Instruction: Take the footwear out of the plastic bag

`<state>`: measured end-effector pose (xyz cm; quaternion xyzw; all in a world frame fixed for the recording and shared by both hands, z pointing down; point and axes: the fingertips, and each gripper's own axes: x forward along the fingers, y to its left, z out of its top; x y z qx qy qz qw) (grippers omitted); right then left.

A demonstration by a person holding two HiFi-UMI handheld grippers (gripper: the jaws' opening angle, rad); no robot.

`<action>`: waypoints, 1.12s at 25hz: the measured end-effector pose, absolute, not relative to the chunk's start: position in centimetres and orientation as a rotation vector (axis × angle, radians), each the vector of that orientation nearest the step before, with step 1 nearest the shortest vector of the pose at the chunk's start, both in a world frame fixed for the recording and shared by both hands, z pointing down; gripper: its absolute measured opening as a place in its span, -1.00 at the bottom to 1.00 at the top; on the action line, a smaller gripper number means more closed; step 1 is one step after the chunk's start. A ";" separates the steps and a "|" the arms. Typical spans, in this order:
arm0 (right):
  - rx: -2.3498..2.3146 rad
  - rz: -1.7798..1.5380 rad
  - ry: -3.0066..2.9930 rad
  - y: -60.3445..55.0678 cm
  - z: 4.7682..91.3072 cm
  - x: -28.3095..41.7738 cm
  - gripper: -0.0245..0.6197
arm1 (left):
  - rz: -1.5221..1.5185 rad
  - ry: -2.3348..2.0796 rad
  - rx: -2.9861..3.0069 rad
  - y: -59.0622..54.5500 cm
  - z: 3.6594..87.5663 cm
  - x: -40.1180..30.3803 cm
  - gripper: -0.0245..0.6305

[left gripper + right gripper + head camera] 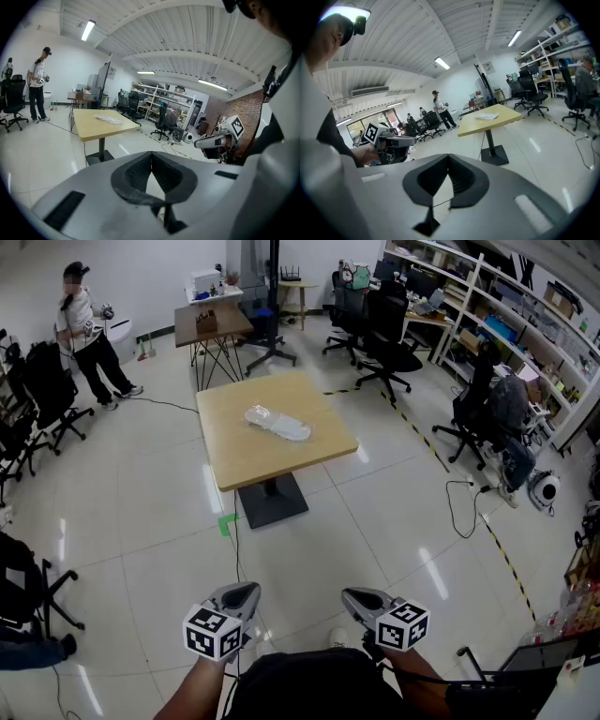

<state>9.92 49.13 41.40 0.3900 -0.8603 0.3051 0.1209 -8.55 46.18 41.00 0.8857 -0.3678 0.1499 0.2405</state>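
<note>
A clear plastic bag [277, 424] with pale footwear inside lies on the wooden table [246, 457], far ahead of me across the tiled floor. The same bag [108, 119] lies on the table in the left gripper view, and shows small as the bag [487, 116] in the right gripper view. My left gripper [243, 594] and right gripper [356, 597] are held close to my body at the bottom of the head view, both shut and empty. The jaws meet in each gripper view, left gripper [151, 157] and right gripper [449, 160].
A person [89, 334] stands at the back left near office chairs [42, 390]. More chairs [389, 343] and shelving [506, 306] line the right. A smaller table [211, 324] stands behind the wooden one. Cables and yellow-black floor tape [506, 559] cross the floor.
</note>
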 end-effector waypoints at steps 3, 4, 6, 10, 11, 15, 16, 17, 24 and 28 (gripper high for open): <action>1.149 0.893 -2.509 49.3 41.4 9.4 -0.91 | 0.409 -0.998 2.426 46.3 41.0 -9.0 -0.90; 1.153 0.892 -2.507 49.3 41.3 9.1 -0.91 | 0.407 -0.995 2.428 46.2 41.0 -9.3 -0.90; 1.166 0.887 -2.500 49.2 41.2 8.6 -0.91 | 0.400 -0.983 2.433 46.2 40.9 -9.7 -0.90; 1.211 0.836 -2.465 49.4 41.1 8.3 -0.91 | 0.401 -0.944 2.443 46.3 41.4 -10.5 -0.90; 1.230 0.818 -2.452 49.2 41.1 8.4 -0.91 | 0.407 -0.932 2.443 46.1 41.6 -10.7 -0.90; 1.293 0.854 -2.396 48.3 41.8 9.3 -0.91 | 0.438 -0.891 2.419 44.8 43.0 -11.2 -0.90; 1.296 0.872 -2.386 48.0 42.2 9.5 -0.91 | 0.443 -0.887 2.412 44.4 43.3 -11.2 -0.90; 1.296 0.886 -2.378 47.8 42.5 9.7 -0.91 | 0.447 -0.885 2.407 43.9 43.4 -11.0 -0.90; 1.263 0.942 -2.406 40.7 44.2 11.1 -0.91 | 0.510 -0.871 2.403 37.0 43.9 -8.0 -0.90; 1.209 0.961 -2.455 34.3 44.6 12.1 -0.91 | 0.547 -0.859 2.417 32.8 43.4 -5.3 -0.90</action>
